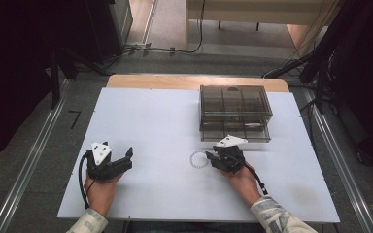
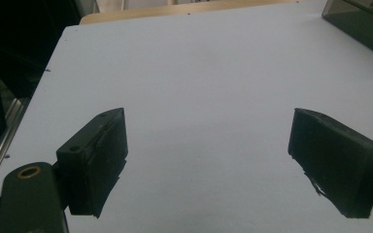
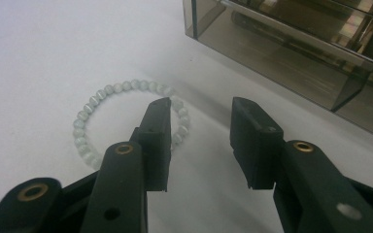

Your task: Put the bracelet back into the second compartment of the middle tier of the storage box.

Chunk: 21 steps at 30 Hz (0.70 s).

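- Left tool (image 1: 126, 156), jaws wide apart, rests near the white surface (image 1: 150, 121)'s left side.
- Right tool (image 3: 200, 127), jaws apart, empty, just right of the pale bead bracelet (image 3: 88, 121).
- Smoky clear drawer box (image 1: 234, 111) stands far right.

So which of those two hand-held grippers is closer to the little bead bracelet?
The right hand-held gripper. Its open jaws sit right at the bracelet, one of them over the ring's near edge. The left hand-held gripper rests far off across the white table, also open.
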{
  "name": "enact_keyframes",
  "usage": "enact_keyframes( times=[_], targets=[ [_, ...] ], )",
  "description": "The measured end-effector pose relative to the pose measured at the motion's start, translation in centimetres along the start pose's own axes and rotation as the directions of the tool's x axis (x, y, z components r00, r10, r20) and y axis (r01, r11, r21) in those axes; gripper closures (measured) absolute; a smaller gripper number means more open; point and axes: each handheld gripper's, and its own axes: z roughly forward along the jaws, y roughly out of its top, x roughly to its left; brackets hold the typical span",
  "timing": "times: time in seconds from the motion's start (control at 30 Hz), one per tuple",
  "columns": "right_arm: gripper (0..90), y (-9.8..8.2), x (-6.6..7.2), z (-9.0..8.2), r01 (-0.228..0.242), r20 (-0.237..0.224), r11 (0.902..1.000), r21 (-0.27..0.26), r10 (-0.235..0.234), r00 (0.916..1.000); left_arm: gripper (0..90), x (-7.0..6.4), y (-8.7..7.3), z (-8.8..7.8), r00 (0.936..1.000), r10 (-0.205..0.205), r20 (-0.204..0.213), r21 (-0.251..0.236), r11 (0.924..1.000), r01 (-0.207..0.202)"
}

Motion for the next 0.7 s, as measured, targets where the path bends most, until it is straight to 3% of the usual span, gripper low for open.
enact_keyframes(
  times=[0.7],
  targets=[
    [70.2, 0.3, 0.1, 1.5, 0.0, -0.015, 0.9999, 0.013, 0.0, 0.9999, 15.3, -0.1, 0.0, 0.2, 1.0, 0.001, 0.003, 0.004, 1.0, -0.001]
  ],
)
